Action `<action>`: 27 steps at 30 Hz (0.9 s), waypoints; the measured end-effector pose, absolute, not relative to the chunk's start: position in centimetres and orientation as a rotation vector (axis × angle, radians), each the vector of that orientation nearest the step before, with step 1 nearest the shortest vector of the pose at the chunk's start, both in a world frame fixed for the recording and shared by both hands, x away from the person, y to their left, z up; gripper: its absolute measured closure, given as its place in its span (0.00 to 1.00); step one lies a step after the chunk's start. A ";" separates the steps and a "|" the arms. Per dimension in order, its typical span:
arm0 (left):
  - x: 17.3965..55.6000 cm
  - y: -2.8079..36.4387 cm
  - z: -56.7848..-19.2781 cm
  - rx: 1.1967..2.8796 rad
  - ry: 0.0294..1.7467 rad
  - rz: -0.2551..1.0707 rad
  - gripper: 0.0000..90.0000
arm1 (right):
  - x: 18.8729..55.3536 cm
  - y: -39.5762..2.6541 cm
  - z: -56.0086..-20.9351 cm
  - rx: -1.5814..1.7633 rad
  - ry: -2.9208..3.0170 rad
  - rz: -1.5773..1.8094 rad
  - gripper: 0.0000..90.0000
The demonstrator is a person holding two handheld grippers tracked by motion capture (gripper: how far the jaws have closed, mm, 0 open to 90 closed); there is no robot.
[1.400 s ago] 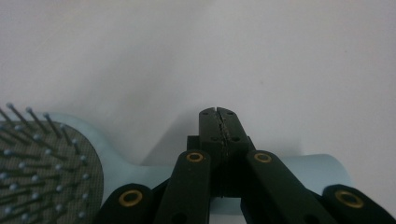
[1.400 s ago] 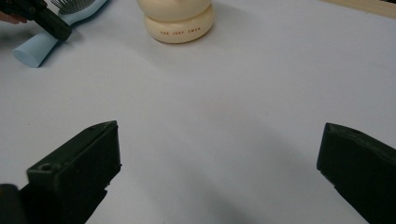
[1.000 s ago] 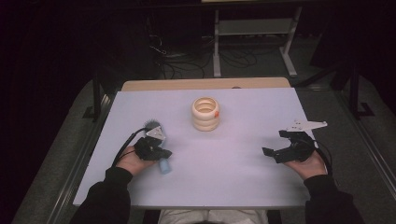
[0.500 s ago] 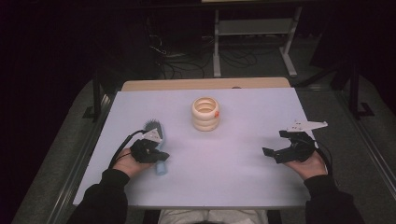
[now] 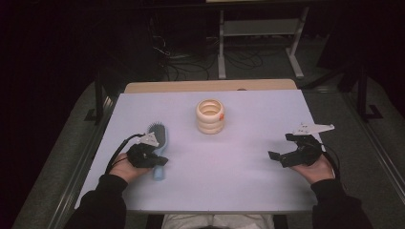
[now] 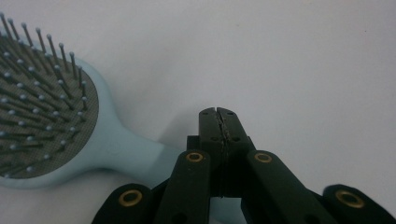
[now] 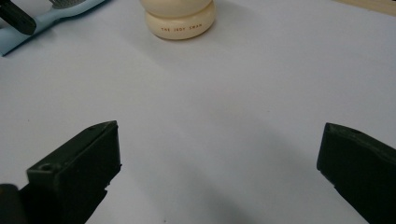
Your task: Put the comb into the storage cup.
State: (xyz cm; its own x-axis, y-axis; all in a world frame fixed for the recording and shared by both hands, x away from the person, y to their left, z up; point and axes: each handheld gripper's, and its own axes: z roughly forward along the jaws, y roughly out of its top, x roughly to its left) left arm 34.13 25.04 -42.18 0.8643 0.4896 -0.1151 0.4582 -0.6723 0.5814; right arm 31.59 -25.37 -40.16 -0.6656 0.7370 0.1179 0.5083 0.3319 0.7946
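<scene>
A light blue hairbrush [image 5: 158, 143] lies flat on the white surface [image 5: 239, 176], on the left side. Its round head with the bristles points to the far side, and its handle points to the near side. The bristles face up.

The left gripper [image 5: 160, 162] sits right over the handle of the hairbrush. In the left gripper view, its two black jaws are pressed tight together, with nothing between them. The left gripper [image 6: 218, 112] tip is just beside the handle of the hairbrush [image 6: 56, 126], on bare white surface, and it does not hold the brush. A black cable runs from this gripper back to the left.

The right gripper [image 5: 279, 155] is on the right side of the surface, well apart from the brush. In the right gripper view its two jaws stand wide apart, with only white surface [image 7: 210, 121] between them. It holds nothing.

A cream ring stack [image 5: 210, 116] stands near the middle of the surface, toward the far side. It has a small orange spot on its side. It stands between the two grippers but farther away than both.
</scene>
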 end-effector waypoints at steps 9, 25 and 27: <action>34.1 26.9 -42.2 2.385 0.732 0.037 1.00 | 31.6 -25.4 -40.2 1.121 2.338 1.245 0.00; 34.2 29.4 -41.8 2.318 0.808 0.036 1.00 | 31.6 -25.3 -40.2 1.115 2.346 1.243 0.00; 34.2 29.5 -41.8 2.315 0.810 0.039 1.00 | 31.6 -25.3 -40.2 1.116 2.346 1.243 0.00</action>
